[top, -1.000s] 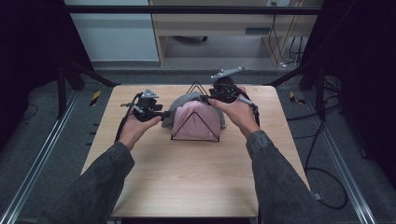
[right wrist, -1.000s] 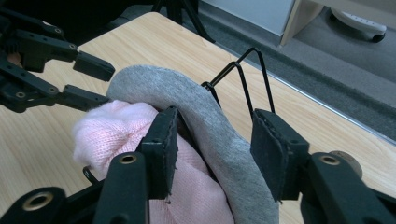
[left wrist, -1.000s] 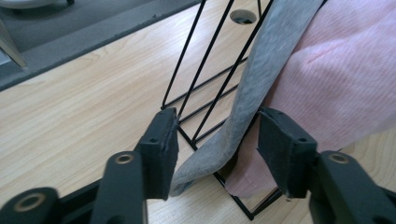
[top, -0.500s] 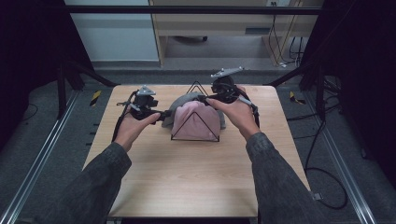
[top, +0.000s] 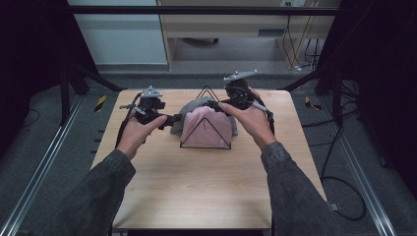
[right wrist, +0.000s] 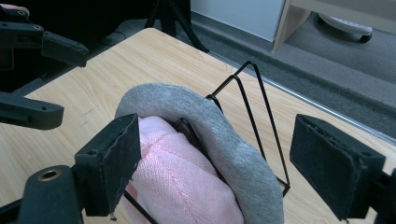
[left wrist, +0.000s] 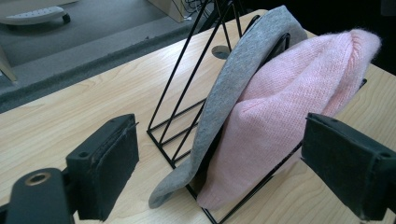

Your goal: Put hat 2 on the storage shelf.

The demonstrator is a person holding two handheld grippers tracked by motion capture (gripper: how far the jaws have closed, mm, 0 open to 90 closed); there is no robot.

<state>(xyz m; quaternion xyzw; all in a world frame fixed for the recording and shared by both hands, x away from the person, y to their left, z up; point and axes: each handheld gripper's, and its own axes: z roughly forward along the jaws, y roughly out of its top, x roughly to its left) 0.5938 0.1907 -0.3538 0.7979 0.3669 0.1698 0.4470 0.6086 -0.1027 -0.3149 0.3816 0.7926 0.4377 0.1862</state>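
The left tool [top: 172,119] sits just beside the left end of the black wire triangular rack [top: 205,138], its padded jaws spread apart and gripping nothing, having just been opening; in the left gripper view the rack and its load show in the gap between the jaws, apart from both pads. The right tool [top: 212,104] hangs over the rack's far right side, jaws likewise released and just opened, with nothing pressed between the pads. In the rack lie two hats: a pink knitted woollen hat [top: 206,128] at the front and a grey soft fabric hat [top: 183,116] behind it, draped over the pink one and spilling out at the left end. The rack stands near the far middle of the light wooden worktop [top: 196,187].
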